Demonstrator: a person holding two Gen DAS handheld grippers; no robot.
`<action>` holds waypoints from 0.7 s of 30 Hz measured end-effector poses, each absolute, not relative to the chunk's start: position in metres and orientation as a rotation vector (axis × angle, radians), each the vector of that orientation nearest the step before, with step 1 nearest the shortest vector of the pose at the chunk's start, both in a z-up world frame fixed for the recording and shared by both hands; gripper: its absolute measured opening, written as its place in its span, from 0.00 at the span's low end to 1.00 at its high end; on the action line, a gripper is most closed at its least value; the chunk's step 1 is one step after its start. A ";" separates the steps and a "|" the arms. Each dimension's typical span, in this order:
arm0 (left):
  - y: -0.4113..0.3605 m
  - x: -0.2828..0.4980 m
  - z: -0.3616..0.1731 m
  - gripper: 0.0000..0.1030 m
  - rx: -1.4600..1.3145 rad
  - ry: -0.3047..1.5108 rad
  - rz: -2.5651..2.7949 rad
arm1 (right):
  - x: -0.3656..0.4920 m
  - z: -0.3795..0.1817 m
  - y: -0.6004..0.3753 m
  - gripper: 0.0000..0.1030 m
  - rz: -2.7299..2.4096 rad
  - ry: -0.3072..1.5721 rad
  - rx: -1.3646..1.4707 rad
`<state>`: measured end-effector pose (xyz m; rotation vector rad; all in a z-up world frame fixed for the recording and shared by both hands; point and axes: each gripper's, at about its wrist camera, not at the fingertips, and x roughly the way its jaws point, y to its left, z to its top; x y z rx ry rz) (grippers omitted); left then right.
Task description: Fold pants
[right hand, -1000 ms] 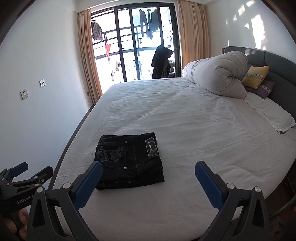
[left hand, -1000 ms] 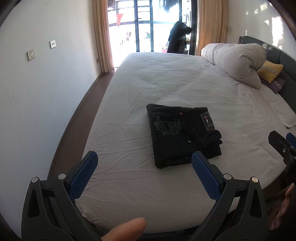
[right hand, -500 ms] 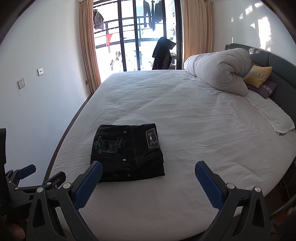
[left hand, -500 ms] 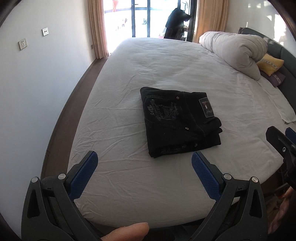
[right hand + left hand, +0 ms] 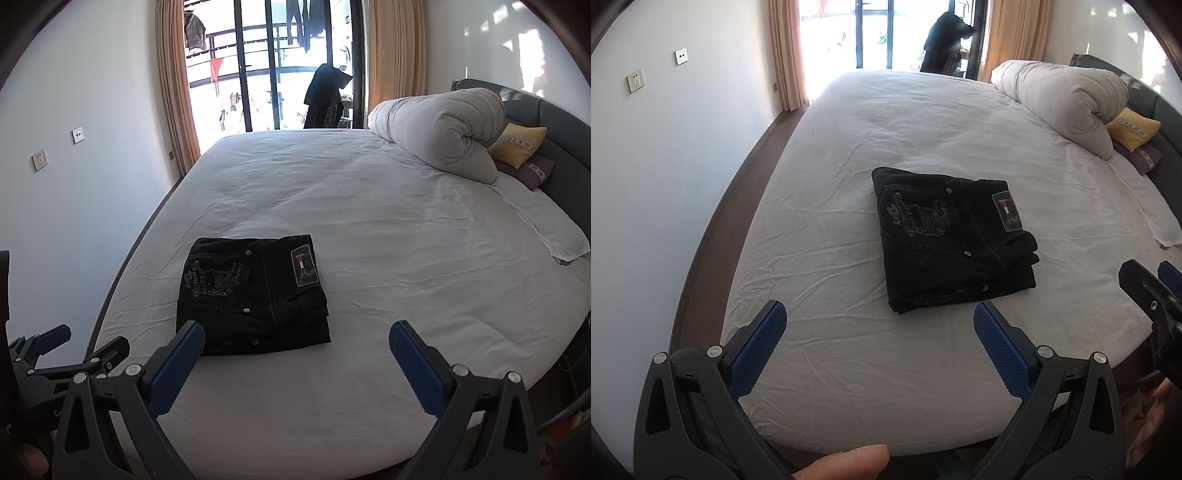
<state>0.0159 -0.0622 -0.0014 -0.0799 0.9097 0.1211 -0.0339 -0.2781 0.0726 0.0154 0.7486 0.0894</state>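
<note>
Left gripper [image 5: 874, 323] and right gripper [image 5: 295, 341] both spread wide, holding nothing. Pants [image 5: 253, 295] lie folded on bed [image 5: 388, 229], at my 11 o'clock. Risk: reaching in again could snag and undo the stack.

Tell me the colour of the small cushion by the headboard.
Yellow cushion with a pale patterned band; clearest in the right wrist view.

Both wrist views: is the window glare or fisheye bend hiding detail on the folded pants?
Left wrist view: the balcony door is blown out white, yet the pants stay sharp, stitching legible. Right wrist view: same backlight, pants dark but clear. In both views the fisheye curves the bed edge and walls.
</note>
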 end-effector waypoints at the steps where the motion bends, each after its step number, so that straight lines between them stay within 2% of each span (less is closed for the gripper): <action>1: -0.062 0.016 -0.001 1.00 -0.079 0.910 0.122 | -0.034 0.073 -0.278 1.00 0.089 0.749 0.016; 21: -0.060 0.016 -0.002 1.00 -0.082 0.912 0.122 | -0.034 0.066 -0.279 1.00 0.091 0.768 0.016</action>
